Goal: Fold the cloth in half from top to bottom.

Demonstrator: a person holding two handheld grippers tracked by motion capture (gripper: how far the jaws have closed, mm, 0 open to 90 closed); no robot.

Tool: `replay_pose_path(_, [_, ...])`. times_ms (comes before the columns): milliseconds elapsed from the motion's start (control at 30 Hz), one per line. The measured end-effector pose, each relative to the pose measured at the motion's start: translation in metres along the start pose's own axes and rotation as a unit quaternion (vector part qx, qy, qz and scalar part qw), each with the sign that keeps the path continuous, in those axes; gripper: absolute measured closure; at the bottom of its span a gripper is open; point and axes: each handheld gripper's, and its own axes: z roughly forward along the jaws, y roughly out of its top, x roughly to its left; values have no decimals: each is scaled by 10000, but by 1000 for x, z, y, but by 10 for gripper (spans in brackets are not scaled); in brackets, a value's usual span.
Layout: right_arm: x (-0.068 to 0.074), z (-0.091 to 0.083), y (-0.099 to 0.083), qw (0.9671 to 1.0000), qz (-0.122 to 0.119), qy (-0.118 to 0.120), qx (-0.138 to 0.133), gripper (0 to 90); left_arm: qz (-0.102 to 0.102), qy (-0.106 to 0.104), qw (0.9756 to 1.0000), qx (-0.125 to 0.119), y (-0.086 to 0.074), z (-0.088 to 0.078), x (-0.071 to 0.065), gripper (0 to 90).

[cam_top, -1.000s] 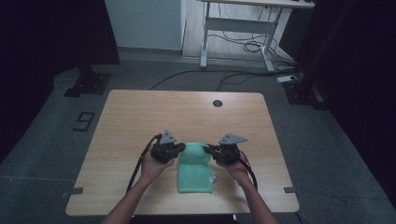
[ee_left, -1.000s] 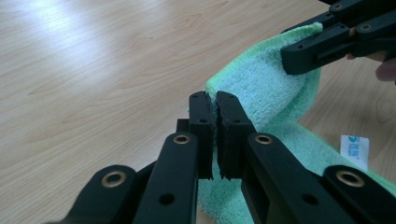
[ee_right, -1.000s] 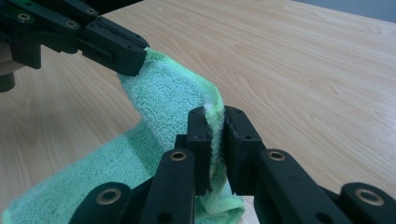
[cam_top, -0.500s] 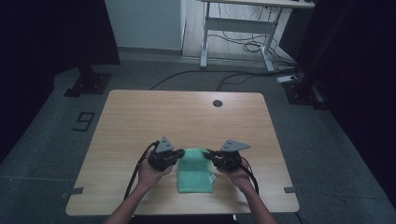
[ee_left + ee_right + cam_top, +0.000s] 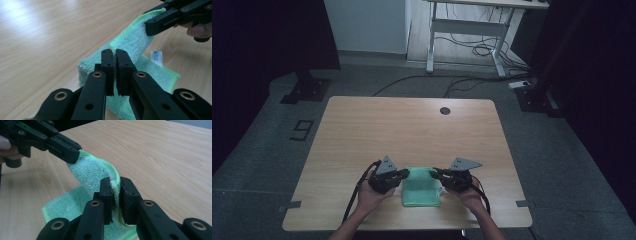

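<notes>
High view: both grippers, left gripper (image 5: 404, 173) and right gripper (image 5: 435, 173), jaws clenched on green towel (image 5: 422, 192) corners, have drawn the fold nearer the bench (image 5: 412, 125) front edge.

A pale wooden table (image 5: 412, 130) with a round cable hole (image 5: 444, 110) stands on grey speckled floor (image 5: 562, 165), a "9" (image 5: 302, 129) marked beside it. Beyond, cables (image 5: 472, 50) trail under a white desk frame (image 5: 467, 30). Dark curtains (image 5: 267, 40) hang on either side.
</notes>
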Motion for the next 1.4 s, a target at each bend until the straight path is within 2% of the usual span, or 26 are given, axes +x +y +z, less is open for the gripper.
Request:
replay_pose_path(167, [5, -2, -7, 10000, -47, 70, 53, 804, -38, -70, 10000, 17, -7, -1, -4, 859])
replay_pose_path(500, [11, -3, -27, 9996, 24, 215, 197, 800, 22, -132, 9997, 205, -23, 3, -14, 857])
replay_pose_path(933, [18, -6, -40, 9987, 142, 416, 243, 782, -11, -204, 9993, 317, -28, -2, -20, 852])
replay_pose_path(1100, [21, -5, -45, 9980, 134, 467, 394, 738, -40, -204, 9985, 504, -38, 2, -23, 828])
replay_pose_path(1200, [22, -4, -48, 9975, 161, 507, 473, 698, -27, -219, 9984, 528, -42, 3, -24, 803])
replay_pose_path(1400, [29, -8, -50, 9975, 16, 453, 547, 654, 44, -269, 9981, 552, -44, 2, -27, 759])
